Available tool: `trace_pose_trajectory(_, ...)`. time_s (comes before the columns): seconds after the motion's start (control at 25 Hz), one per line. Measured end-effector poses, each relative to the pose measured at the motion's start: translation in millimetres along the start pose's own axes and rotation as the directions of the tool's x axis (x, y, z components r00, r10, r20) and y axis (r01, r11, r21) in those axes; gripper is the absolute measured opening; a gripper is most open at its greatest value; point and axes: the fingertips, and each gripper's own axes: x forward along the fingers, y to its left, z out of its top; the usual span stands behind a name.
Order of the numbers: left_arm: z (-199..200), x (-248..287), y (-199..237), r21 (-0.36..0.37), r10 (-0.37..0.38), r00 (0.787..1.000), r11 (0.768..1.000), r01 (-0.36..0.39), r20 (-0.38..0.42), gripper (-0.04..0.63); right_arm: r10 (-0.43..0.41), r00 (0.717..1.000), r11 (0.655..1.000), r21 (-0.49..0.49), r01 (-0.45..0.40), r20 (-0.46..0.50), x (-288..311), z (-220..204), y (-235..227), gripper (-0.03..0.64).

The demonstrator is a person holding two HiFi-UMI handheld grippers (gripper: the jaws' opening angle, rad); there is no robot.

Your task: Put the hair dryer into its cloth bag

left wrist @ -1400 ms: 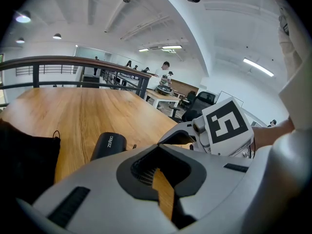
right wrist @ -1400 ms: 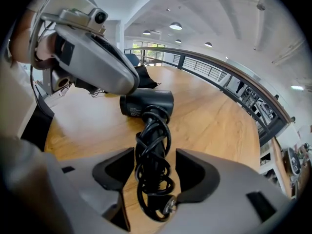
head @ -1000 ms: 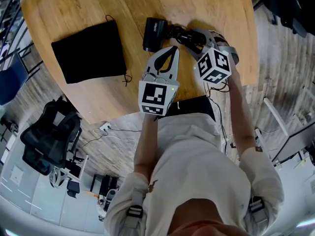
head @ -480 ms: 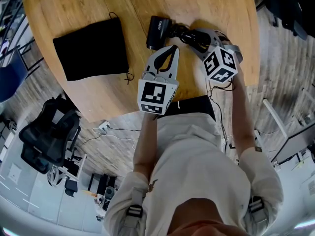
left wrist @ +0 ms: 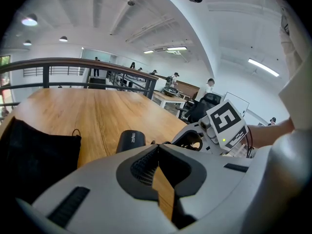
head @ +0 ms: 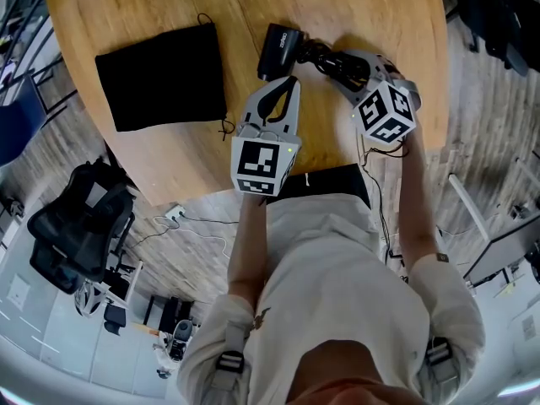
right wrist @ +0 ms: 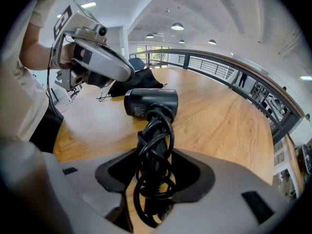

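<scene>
The black hair dryer [head: 281,47] lies on the round wooden table [head: 363,7], its cord wound round the handle. My right gripper [head: 344,64] is shut on that cord-wrapped handle; in the right gripper view the hair dryer [right wrist: 151,103] points away from the right gripper [right wrist: 155,179]. The flat black cloth bag [head: 160,78] with its drawstring lies left of the dryer, apart from it. My left gripper [head: 283,87] hovers just in front of the dryer's body, shut and holding nothing. In the left gripper view, the left gripper [left wrist: 157,149] has the bag [left wrist: 34,160] lower left and the dryer [left wrist: 130,140] ahead.
The table's curved front edge [head: 202,175] runs close to the person's body. A black office chair [head: 80,234] and cables [head: 198,226] are on the floor at the left. Bare wood lies between bag and dryer.
My left gripper has drifted slightly left, toward the bag side of the dryer. The right gripper keeps its place on the handle. The head view has shifted a little.
</scene>
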Motion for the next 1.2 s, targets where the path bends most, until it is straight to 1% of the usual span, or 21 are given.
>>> trace_pose_trajectory(0.24,-4.7,-13.5,19.9,-0.004,0.05,0.999,0.999,-0.05,0.005,0.02,0.012,1.0,1.0,-0.006,-0.012,0.009,3.8,6.1,6.9,0.225)
trace_pose_trajectory(0.4,-10.2,-20.6,34.4,-0.006,0.097,0.995,0.995,-0.097,0.003,0.02,0.024,1.0,1.0,-0.015,-0.024,0.015,6.5,7.3,11.2,0.225)
trace_pose_trajectory(0.68,-28.4,-59.3,78.4,-0.022,0.169,0.986,0.985,-0.169,0.009,0.02,0.026,1.0,0.999,-0.036,-0.026,0.004,15.7,28.8,31.5,0.225)
trace_pose_trajectory(0.96,-37.1,-66.7,99.8,-0.019,0.225,0.974,0.974,-0.225,0.003,0.021,0.027,1.0,0.999,-0.043,-0.027,0.004,17.2,29.6,32.1,0.225)
trace_pose_trajectory(1.2,-47.6,-61.4,112.3,0.008,0.278,0.96,0.961,-0.278,-0.026,0.021,0.041,0.999,0.998,-0.053,-0.04,0.005,17.7,25.5,31.1,0.225)
